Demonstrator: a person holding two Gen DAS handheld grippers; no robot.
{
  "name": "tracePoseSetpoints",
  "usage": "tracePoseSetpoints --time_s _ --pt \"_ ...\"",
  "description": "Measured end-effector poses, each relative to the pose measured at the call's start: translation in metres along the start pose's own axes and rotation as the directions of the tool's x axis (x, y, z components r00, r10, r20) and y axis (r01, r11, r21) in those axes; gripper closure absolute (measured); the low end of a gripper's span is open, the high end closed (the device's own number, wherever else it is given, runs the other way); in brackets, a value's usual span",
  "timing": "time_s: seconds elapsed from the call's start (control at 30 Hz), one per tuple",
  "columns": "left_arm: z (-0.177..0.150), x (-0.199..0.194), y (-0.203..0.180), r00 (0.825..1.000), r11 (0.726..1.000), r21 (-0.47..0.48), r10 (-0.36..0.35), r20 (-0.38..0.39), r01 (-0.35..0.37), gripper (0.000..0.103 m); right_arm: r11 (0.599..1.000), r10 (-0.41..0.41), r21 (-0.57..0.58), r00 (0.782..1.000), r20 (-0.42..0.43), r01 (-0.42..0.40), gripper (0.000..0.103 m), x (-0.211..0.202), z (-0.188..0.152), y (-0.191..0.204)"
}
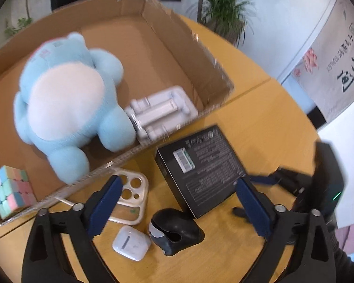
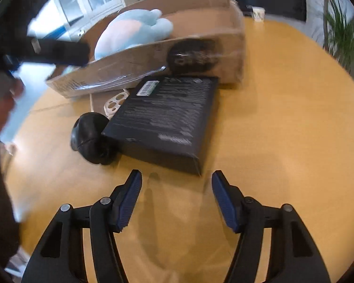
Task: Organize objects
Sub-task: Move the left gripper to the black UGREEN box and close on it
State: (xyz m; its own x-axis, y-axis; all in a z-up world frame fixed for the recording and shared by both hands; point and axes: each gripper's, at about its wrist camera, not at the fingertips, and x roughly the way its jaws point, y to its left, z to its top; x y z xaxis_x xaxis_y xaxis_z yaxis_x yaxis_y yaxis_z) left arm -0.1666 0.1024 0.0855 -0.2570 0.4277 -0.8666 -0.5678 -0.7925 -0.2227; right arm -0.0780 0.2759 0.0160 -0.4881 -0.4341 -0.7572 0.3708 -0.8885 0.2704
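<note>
In the left wrist view, the left gripper (image 1: 179, 202) is seen spread wide and empty over the worktop (image 1: 259, 108). A black box (image 1: 200, 169), mouse (image 1: 174, 232), earbud case (image 1: 131, 243) and phone case (image 1: 132, 195) lie at lower centre. A blue plush (image 1: 68, 99) and cube (image 1: 10, 191) are held in the cardboard box (image 1: 177, 47), upper left.

In the right wrist view, the right gripper (image 2: 177, 200) is shown spread and empty at the bottom, just short of the black box (image 2: 162, 120) at centre.

One cardboard box (image 1: 181, 47), holding one blue plush toy (image 1: 66, 103), one white folded gadget (image 1: 161, 113) and one pastel puzzle cube (image 1: 10, 191). On table: one black box (image 1: 200, 169), one phone case (image 1: 132, 195), one earbud case (image 1: 131, 243), one black mouse (image 1: 174, 233). Two potted plants.
</note>
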Motion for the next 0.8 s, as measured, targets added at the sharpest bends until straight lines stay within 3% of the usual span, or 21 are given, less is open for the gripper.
tracePoseSetpoints --time_s 0.03,0.07,0.17,0.33,0.43,0.57,0.7,0.8 --pt "-0.001 0.007 -0.001 1.0 1.0 0.004 -0.001 -0.02 0.001 0.014 0.999 0.017 0.037 0.999 0.04 -0.018 0.022 -0.007 0.001 -0.008" --pt "-0.002 0.016 -0.002 0.999 1.0 0.01 -0.005 -0.046 0.005 0.016 0.998 0.023 0.056 0.998 0.061 -0.027 0.02 -0.011 0.003 -0.013" --pt "0.0 0.034 0.007 0.997 0.998 -0.051 -0.032 -0.073 0.028 0.018 0.983 0.115 0.134 0.99 0.082 -0.126 0.02 -0.015 0.016 -0.03" --pt "0.0 0.056 0.03 0.99 0.978 -0.184 -0.11 -0.086 0.093 0.018 0.973 0.135 0.183 0.99 0.027 -0.138 0.02 0.008 0.04 -0.04" --pt "0.0 0.057 0.032 0.993 0.976 -0.2 -0.096 -0.072 0.08 0.019 0.959 0.192 0.217 0.981 -0.019 -0.184 0.025 0.027 0.045 -0.042" --pt "-0.001 0.054 0.026 0.995 0.983 -0.173 -0.076 -0.058 0.065 0.019 0.962 0.202 0.183 0.979 0.012 -0.201 0.027 0.028 0.044 -0.035" --pt "-0.003 0.065 0.015 0.979 0.974 -0.157 -0.181 -0.096 0.164 0.02 0.975 0.192 0.111 0.981 0.015 -0.193 0.02 0.028 0.039 -0.023" --pt "-0.004 0.069 0.017 0.977 0.967 -0.176 -0.2 -0.076 0.185 0.014 0.978 0.184 0.097 0.983 0.013 -0.185 0.02 0.028 0.037 -0.02"
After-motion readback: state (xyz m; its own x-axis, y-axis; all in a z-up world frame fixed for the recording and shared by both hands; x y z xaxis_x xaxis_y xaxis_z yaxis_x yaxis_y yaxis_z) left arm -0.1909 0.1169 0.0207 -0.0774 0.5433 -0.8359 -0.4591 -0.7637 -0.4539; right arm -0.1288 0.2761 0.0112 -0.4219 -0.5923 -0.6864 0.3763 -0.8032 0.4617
